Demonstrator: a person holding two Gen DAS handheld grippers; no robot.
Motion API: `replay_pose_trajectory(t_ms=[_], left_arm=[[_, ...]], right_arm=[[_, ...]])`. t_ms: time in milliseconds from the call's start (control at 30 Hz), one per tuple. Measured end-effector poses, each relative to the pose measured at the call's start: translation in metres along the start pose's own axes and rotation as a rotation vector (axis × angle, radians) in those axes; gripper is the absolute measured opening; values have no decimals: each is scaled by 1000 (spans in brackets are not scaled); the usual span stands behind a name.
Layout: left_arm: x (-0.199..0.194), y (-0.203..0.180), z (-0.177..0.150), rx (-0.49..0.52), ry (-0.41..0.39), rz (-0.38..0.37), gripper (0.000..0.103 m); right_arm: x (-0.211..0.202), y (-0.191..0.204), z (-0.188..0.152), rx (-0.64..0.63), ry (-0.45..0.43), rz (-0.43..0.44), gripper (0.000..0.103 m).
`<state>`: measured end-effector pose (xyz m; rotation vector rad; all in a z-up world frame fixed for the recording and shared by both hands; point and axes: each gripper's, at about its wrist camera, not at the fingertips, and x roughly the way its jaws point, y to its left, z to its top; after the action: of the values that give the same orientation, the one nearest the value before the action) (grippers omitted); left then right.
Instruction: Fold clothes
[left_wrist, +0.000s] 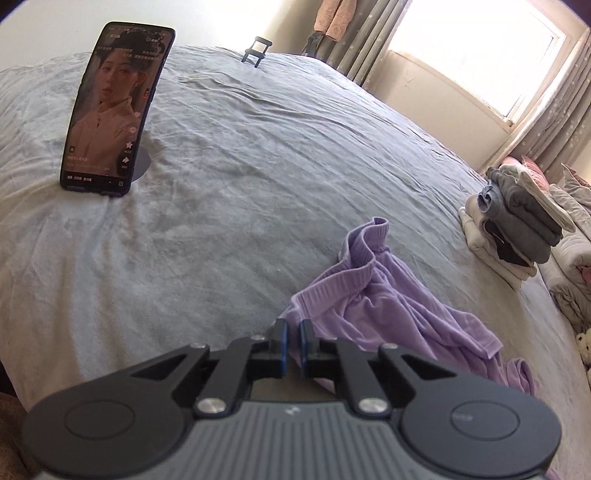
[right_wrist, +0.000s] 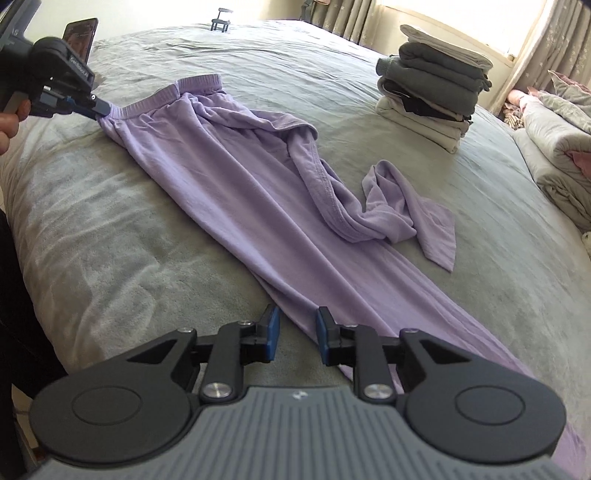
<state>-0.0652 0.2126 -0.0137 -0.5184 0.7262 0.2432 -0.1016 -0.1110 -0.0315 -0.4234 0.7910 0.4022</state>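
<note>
We see the bed (right_wrist: 155, 229) filling both views, a grey cover over it. On it the lilac trousers (right_wrist: 240, 192) lie stretched, their long axis running from the waistband at upper left of the right wrist view to the lower right. Only that view shows this full length; the left wrist view shows just the bunched waistband. The folded stack (right_wrist: 432, 92) sits upper right. The left gripper (right_wrist: 100, 110) pinches the waistband; the right gripper (right_wrist: 295, 338) straddles a trouser leg, pads apart, not clamped.
</note>
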Motion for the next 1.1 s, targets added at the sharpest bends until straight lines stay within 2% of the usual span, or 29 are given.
replay_pose_trajectory(t_ms=[67,100,133,300,433,600,833,1000,1100], left_arm=[[2,-2,3,4,-1,0,6],[4,-3,4,5,-3,2,6],[5,-4,5,5,-4,4,6],[1,-6,14,18,-12,18,6],[-13,-9,19,65,-19,52,6],[-25,-3,16,116,6,116,6],[-31,17,4,147,38,197,6],[-21,25,-7,190,93,220,6],[-17,22,-12,229,100,240,8]], right_arm=[[5,3,3,-44,-4,-3,17],[7,4,4,-57,-3,-3,5],[10,4,5,-73,-1,-6,2],[0,-7,9,-29,-7,40,1],[-24,-21,10,35,-37,130,1],[-41,-19,9,8,-39,230,1],[-32,4,-2,-56,16,286,1],[-23,9,-10,-58,47,286,1],[-19,11,-12,-50,54,275,2]])
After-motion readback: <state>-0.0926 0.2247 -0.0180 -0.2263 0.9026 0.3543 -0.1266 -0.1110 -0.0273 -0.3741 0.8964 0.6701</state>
